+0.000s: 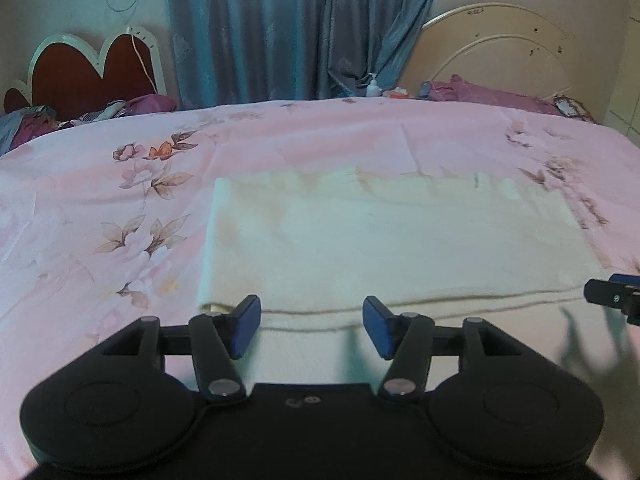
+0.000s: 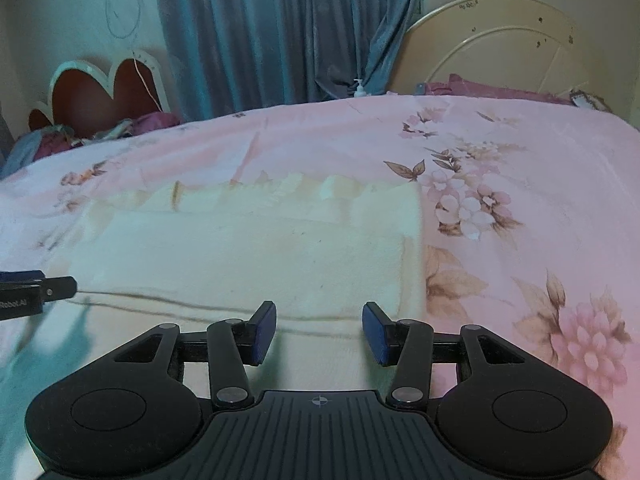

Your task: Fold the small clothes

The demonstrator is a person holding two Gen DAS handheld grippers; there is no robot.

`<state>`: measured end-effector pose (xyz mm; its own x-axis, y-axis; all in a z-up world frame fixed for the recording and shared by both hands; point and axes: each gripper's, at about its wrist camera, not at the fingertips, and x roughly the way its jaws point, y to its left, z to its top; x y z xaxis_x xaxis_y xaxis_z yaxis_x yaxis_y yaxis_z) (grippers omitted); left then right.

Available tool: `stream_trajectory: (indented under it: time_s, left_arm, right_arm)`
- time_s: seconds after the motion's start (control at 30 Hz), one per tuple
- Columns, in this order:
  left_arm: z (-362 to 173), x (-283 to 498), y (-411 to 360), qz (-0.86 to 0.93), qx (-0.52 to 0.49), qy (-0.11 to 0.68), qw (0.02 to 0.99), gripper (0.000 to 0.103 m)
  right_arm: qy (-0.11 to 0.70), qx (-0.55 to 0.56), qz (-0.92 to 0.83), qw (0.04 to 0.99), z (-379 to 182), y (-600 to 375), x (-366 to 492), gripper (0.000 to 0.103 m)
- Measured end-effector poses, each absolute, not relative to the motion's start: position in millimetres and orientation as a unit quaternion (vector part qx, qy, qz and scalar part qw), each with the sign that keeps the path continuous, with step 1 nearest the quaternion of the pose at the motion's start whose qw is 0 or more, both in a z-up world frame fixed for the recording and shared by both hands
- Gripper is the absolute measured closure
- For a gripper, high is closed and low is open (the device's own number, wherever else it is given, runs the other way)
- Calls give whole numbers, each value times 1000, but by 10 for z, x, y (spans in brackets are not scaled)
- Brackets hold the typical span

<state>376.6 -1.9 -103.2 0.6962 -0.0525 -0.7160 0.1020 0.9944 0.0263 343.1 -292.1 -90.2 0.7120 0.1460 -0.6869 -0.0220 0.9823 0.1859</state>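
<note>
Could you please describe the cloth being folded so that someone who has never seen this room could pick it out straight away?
Start from the bed covered by the pink floral bedspread in front of the blue curtains. On its near part, just beyond both tools, lies the cream cloth, folded into a broad rectangle with layered edges along its near side. It is the only plain, pale, unpatterned fabric there.

Place: you are in a home bedroom.
Bed: a pink floral sheet [image 1: 120, 200] covers the wide bed in front of you.
Headboards: a cream arched headboard [image 1: 500, 52] stands far right, a red scalloped one [image 1: 92, 76] far left.
Window side: blue curtains [image 1: 280, 28] hang between them.
Clutter: a pump bottle [image 1: 373, 86] and purple bedding [image 1: 492, 94] lie behind the bed.
</note>
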Motion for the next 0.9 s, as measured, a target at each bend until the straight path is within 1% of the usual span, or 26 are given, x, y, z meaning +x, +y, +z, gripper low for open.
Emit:
stream_trajectory:
  time_s: [0.1, 0.13, 0.17, 0.2, 0.23, 0.67, 0.9]
  left_arm:
    - [-952, 3603, 2, -51, 30, 383, 922, 41]
    - [-935, 3550, 10, -55, 32, 382, 922, 40]
    - [-922, 3490, 19, -59, 34, 382, 922, 40]
    - [-916, 3439, 29, -63, 35, 381, 922, 39]
    - [-913, 3378, 46, -67, 35, 381, 921, 38]
    - [-948, 2487, 454, -95, 18, 398, 912, 36]
    - [-996, 2009, 654, -100, 26, 404, 909, 36]
  right_arm:
    - [374, 87, 45, 922, -841, -2878, 3224, 55]
    - [372, 85, 43, 923, -822, -2857, 3149, 52]
    - [370, 85, 40, 924, -805, -2838, 3070, 39]
    - [366, 85, 36, 926, -782, -2819, 2985, 33]
    - [358, 84, 31, 929, -757, -2800, 2879, 29]
    - [365, 83, -2, 927, -693, -2622, 1744, 29]
    - [361, 67, -16, 930, -661, -2631, 1168, 29]
